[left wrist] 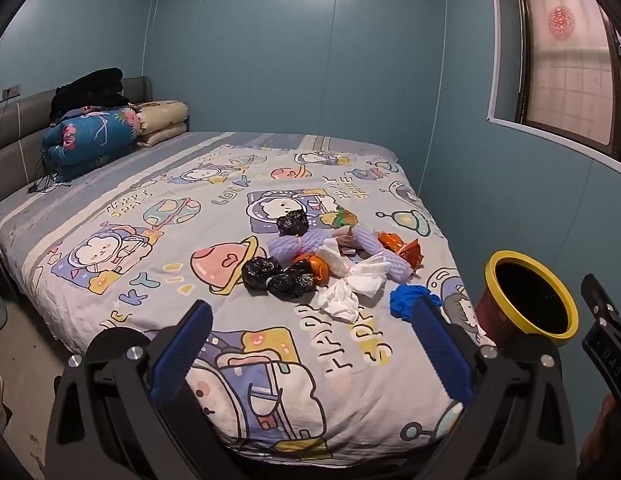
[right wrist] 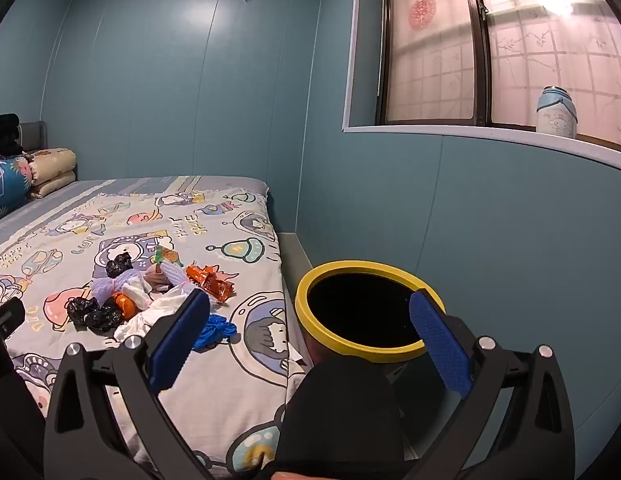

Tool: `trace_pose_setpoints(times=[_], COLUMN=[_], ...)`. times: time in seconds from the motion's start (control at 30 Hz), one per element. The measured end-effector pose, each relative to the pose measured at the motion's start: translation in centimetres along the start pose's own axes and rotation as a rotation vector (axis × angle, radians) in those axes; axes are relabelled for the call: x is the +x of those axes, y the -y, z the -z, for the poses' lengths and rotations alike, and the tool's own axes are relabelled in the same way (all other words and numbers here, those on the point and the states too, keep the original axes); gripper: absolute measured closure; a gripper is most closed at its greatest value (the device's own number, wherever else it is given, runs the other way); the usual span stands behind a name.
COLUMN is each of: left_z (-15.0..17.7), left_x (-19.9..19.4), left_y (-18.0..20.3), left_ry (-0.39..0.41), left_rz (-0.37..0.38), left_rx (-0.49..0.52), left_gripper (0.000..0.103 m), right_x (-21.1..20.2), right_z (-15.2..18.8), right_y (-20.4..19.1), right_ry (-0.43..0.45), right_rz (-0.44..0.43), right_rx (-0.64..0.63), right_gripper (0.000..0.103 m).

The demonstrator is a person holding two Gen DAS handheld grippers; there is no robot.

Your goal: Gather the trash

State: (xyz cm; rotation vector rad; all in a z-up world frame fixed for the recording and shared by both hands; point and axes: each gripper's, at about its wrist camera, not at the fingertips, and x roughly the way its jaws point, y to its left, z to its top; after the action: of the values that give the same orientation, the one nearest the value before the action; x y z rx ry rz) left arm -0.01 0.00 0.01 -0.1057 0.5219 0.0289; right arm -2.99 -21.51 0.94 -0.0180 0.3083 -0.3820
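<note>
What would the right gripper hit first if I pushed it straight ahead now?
Probably the yellow-rimmed round trash bin: the open right gripper points at its dark mouth, with nothing visible between. Depth is unclear.

The left gripper [left wrist: 312,338] has a black plastic frame of angled linkage arms, joined by round silver screws. Its two fingers [left wrist: 182,354] carry deep blue, ribbed rubber pads. The right gripper [right wrist: 308,338] looks the same: black linkages, silver screws, blue textured pads [right wrist: 440,346] with a fine dimpled grain.

Teal walls [left wrist: 250,60], seemingly frosted window [right wrist: 434,60]
</note>
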Motion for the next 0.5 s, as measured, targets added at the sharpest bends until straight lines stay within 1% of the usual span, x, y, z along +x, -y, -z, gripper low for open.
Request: trace_pose_setpoints(times=[0.5], left_z=[0.05], left_x=[0.31], left_y=[-0.35], left_ry=[-0.005], left_rz=[-0.009], left_rx=[-0.002], left_gripper=[0.007], right_x=[-0.1], right_z=[-0.11], right_y=[-0.07], right_ry=[0.004], right_rz=[0.002], right_rx=[-0.006], right_gripper=[0.007])
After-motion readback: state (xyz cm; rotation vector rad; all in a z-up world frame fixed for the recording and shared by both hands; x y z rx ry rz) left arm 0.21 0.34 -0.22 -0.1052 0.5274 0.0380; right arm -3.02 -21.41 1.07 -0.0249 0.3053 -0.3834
